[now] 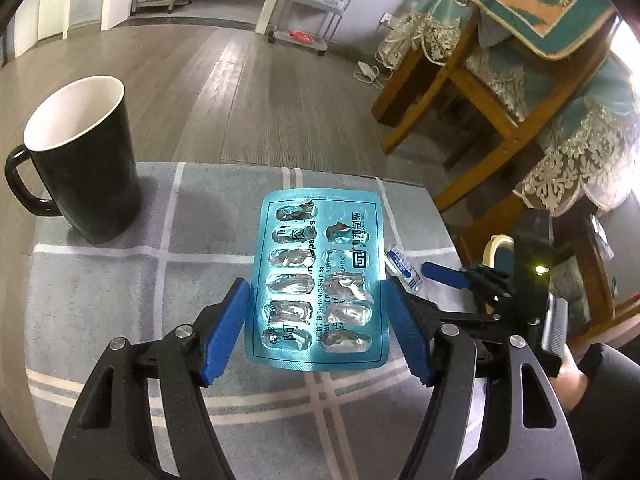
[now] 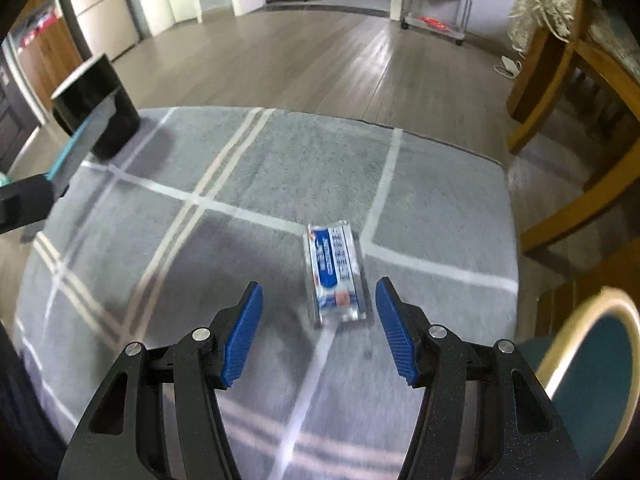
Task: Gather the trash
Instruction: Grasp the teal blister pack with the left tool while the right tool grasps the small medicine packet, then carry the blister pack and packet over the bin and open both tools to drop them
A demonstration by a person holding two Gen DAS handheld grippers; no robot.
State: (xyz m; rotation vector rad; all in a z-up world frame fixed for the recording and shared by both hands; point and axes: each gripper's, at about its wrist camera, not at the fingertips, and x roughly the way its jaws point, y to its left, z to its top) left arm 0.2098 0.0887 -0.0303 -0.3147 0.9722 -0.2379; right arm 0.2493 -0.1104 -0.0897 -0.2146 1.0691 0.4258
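An empty teal blister pack (image 1: 316, 276) hangs clear of the grey checked tablecloth (image 1: 120, 280), and my left gripper (image 1: 316, 282) is shut on its two long edges. From the right wrist view the blister pack (image 2: 76, 152) shows edge-on at the far left, in front of the mug. A small blue-and-white sachet (image 2: 336, 276) lies flat on the cloth (image 2: 280, 160). My right gripper (image 2: 319, 284) hovers over its near end, open, pads apart from it. The sachet (image 1: 404, 272) also shows just right of the pack, with a right fingertip (image 1: 436, 270) beside it.
A black mug (image 1: 84, 160) with a white inside stands at the table's far left corner (image 2: 96, 108). Wooden chairs with teal cushions (image 1: 520, 120) crowd the right side. A round teal seat (image 2: 592, 380) is at the near right. A white cart (image 1: 308, 4) stands across the wooden floor.
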